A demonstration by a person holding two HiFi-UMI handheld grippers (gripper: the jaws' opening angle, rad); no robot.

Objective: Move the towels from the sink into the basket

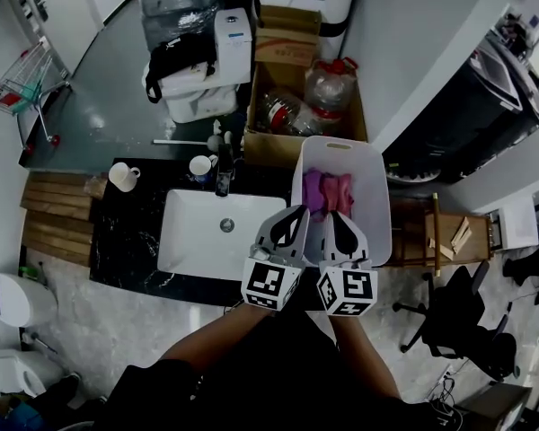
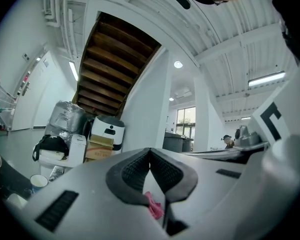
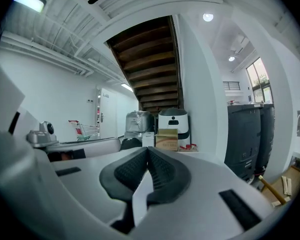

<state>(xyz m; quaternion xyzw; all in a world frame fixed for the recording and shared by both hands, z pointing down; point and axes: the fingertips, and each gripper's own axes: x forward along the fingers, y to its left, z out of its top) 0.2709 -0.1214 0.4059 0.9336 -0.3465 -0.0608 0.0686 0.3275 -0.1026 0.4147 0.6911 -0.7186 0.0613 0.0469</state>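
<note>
A: Where're the towels (image 1: 328, 191) vs your jaws?
B: In the basket (image 1: 370, 196), mid-floor, just beyond both tips. Your R gripper (image 3: 148, 150) is over its near end, jaws together. L gripper (image 2: 150, 151) is at its left rim, jaws together too. There's a pink scrap (image 2: 154, 206) low behind the pads, can't tell if caught.

The towels (image 1: 328, 191) lie crumpled together in the basket (image 1: 375, 206), a purple one at the left touching a pink one at the right, bunched toward its far half; a sliver of pink cloth (image 2: 154, 207) also shows low in the left gripper view; the basket is white, a deep rounded rectangle with a slot handle in its far rim, upright, just beside the sink's right side; the sink (image 1: 198, 241) is a white rectangular basin set in the dark marbled bench (image 1: 130, 232), its round drain showing.
</note>
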